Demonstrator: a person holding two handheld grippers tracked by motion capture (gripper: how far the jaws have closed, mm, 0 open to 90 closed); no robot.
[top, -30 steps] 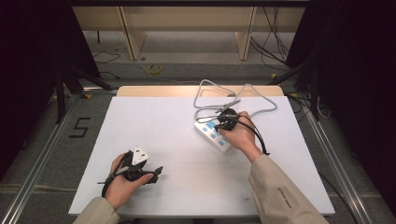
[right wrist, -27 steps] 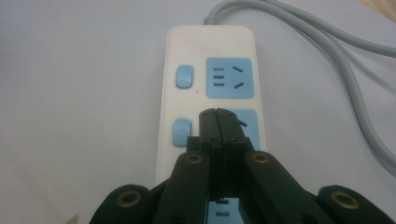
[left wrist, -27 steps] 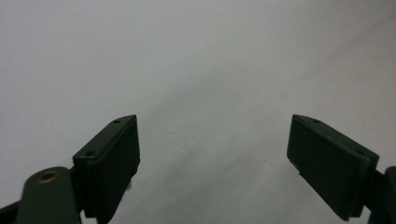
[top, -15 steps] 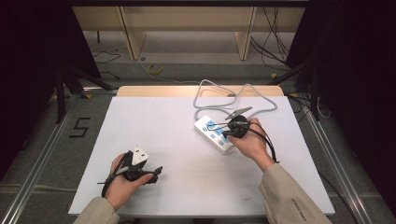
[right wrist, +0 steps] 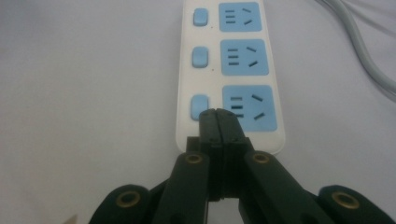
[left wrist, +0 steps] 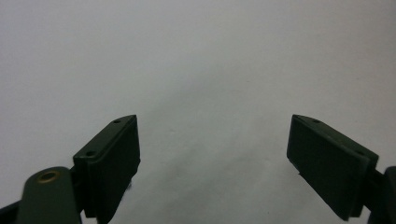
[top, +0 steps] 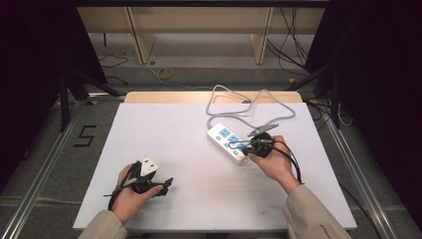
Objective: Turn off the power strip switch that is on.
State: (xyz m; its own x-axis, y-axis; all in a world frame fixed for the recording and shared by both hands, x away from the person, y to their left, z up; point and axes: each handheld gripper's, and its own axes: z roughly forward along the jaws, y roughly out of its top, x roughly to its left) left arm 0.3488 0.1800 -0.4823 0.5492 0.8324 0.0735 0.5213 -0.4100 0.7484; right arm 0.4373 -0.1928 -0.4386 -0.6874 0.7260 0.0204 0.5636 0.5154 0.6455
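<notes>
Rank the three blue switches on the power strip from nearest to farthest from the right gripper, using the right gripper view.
From the right gripper, shut:
1. Bottom switch, just left of its fingertips.
2. Middle switch, farther up the power strip.
3. Top switch, at the far end.

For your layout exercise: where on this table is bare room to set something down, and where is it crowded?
Bare: the table's left and middle, between the left gripper and power strip. Crowded: far right, around the strip, its grey cable and the right gripper.

power strip: white, blue sockets/switches | cord: grey | table: white
</notes>
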